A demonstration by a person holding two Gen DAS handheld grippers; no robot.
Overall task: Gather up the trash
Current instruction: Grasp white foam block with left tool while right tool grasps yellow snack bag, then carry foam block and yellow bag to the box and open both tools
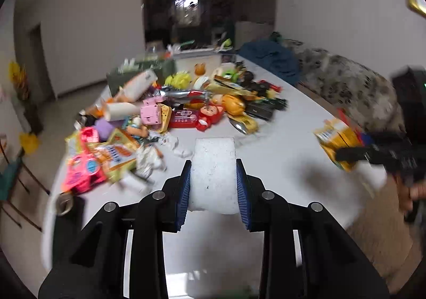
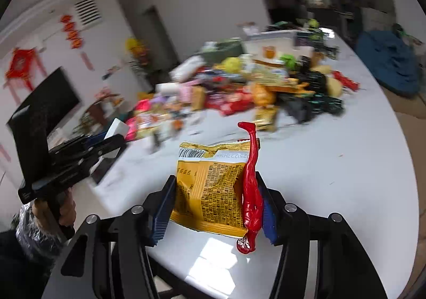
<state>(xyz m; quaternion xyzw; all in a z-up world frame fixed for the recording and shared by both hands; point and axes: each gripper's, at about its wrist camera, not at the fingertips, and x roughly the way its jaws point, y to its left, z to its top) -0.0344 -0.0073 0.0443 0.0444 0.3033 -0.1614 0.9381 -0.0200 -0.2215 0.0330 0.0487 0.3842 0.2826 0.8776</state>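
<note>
Left gripper [image 1: 213, 179] clamps foam block [image 1: 214, 166]; right gripper [image 2: 215, 203] pinches yellow packet [image 2: 210, 187] plus red figure [image 2: 251, 192]. Keep both squeezes firm, carry clear of far pile [image 1: 170, 110].

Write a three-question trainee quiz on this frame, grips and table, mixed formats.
1. True or false: the left gripper is shut on a white foam block.
2. What does the right gripper hold along with the yellow snack wrapper? A) spoon B) red figure C) cup
3. Fill in: the mixed heap of toys and packets lies on the white ____.

Key: 1 true; 2 B, the red figure; 3 table.
</note>
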